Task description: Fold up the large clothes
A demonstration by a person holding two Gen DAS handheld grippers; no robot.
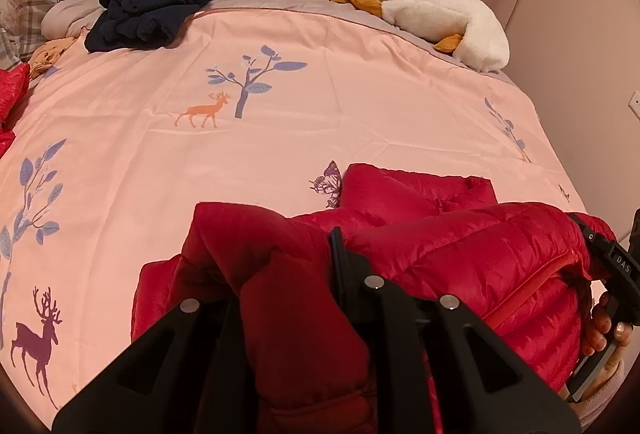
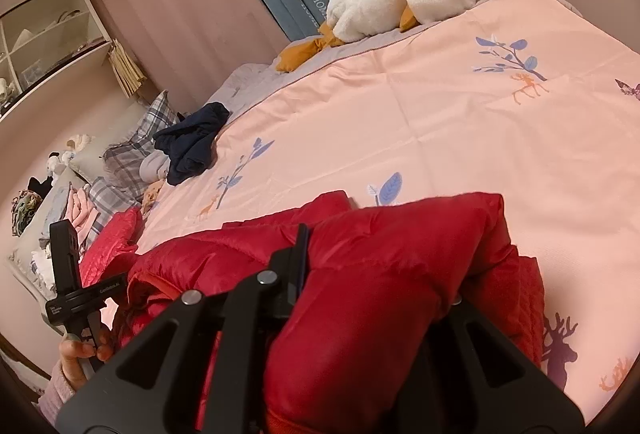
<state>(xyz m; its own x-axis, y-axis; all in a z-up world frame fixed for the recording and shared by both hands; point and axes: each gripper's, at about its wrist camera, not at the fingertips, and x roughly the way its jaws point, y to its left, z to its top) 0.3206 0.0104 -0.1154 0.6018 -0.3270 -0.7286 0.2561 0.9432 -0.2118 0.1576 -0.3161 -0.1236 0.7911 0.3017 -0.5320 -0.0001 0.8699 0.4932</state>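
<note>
Both grippers hold the red jacket [image 1: 460,246] up over the near edge of the bed [image 1: 280,137], its lower part resting on the pink cover. The left gripper [image 1: 288,298] is clamped on a thick puffy bunch of fabric that fills the gap between its fingers; the right gripper [image 2: 360,294] is likewise closed on a fat fold at the other end. The step looks like carrying a fold over, judging by the doubled layers. To do it well, both ends should travel level and together so the edge lands straight, with the slippery quilted fabric kept taut between the grips. It should land short of the navy garment [image 1: 152,9] and plush goose [image 1: 444,17], which lie well apart
</note>
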